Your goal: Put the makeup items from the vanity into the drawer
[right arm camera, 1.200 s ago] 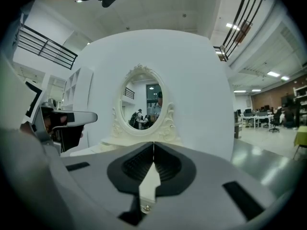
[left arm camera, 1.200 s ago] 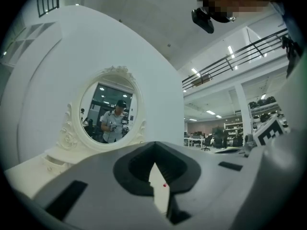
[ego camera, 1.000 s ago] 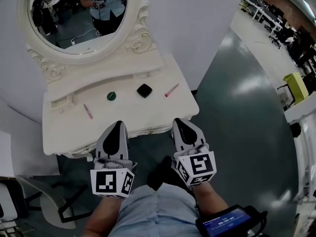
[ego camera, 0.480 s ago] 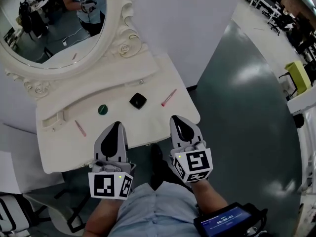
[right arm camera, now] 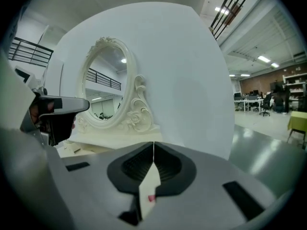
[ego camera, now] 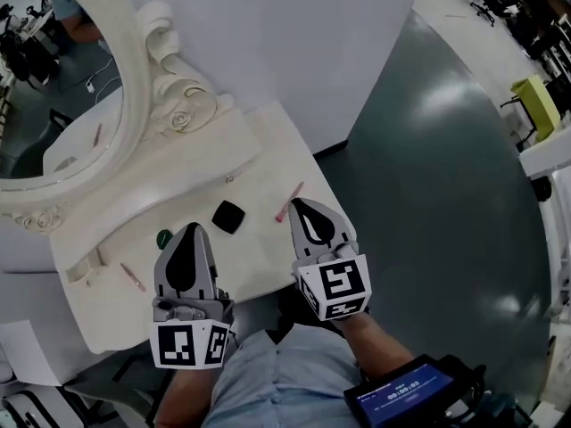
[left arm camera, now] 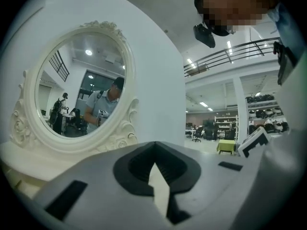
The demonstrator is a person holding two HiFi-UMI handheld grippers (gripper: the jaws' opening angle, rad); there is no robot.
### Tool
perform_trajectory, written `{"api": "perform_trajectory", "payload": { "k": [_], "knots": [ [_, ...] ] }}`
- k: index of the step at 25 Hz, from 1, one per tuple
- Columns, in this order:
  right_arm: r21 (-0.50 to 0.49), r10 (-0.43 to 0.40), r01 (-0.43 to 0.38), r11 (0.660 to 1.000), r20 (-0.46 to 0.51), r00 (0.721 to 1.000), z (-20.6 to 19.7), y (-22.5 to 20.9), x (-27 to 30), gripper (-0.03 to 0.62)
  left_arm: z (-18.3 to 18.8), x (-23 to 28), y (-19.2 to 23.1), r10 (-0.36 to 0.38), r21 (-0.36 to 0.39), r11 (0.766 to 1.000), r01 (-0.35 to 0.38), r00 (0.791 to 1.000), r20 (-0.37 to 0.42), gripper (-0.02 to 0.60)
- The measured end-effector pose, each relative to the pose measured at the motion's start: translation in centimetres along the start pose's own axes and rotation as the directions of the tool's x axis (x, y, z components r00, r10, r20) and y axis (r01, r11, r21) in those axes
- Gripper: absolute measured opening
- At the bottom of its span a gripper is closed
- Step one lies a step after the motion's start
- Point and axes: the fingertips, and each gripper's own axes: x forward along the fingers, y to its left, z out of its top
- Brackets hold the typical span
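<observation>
In the head view, both grippers had come forward from short of the desk's front edge to hang over the vanity desk (ego camera: pixel 268 163). The whole view had swung, so the oval mirror (ego camera: pixel 134 105) now sat far to the left. The left gripper (ego camera: pixel 189 228), jaws shut and empty, had its tip near the green round pot (ego camera: pixel 163 238), which it partly hid. The right gripper (ego camera: pixel 298 203), jaws also shut on nothing, reached just beside the lower end of the pink pencil (ego camera: pixel 288 201). The black compact (ego camera: pixel 228 216) lay between the two grippers, and a second pink pencil (ego camera: pixel 132 277) lay well apart at the left. All four items were still on the desk, so the task looked barely begun. No open drawer showed, and the grippers and the person's body covered the desk front. In the left gripper view, the left gripper (left arm camera: pixel 154 150) showed its jaws closed at the tip with only the pale desk behind, the mirror (left arm camera: pixel 79 85) ahead. In the right gripper view, the right gripper (right arm camera: pixel 153 150) had its jaws together, a pink speck of the pencil (right arm camera: pixel 151 198) below them. The jaws would likely have to open before any pick.
</observation>
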Motion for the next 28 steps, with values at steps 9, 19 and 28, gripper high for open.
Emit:
{"api": "perform_trajectory", "payload": {
  "k": [9, 19, 28],
  "knots": [
    [0.028, -0.021, 0.023, 0.999, -0.079, 0.997, -1.8, -2.4, 2.9, 0.003, -0.8, 3.6, 0.4, -0.003, -0.008, 1.000, 0.003, 0.999, -0.049, -0.002],
    [0.067, -0.088, 0.109, 0.992, -0.267, 0.960, -8.8, -3.8, 5.8, 0.047, -5.8, 7.3, 2.4, -0.070, -0.076, 0.995, 0.058, 0.984, -0.166, -0.002],
    [0.085, -0.171, 0.234, 0.968, -0.454, 0.874, -14.3, -4.4, 7.2, 0.155, -10.6, 8.9, 4.0, -0.134, -0.140, 0.985, 0.099, 0.954, -0.268, -0.002]
  ]
}}
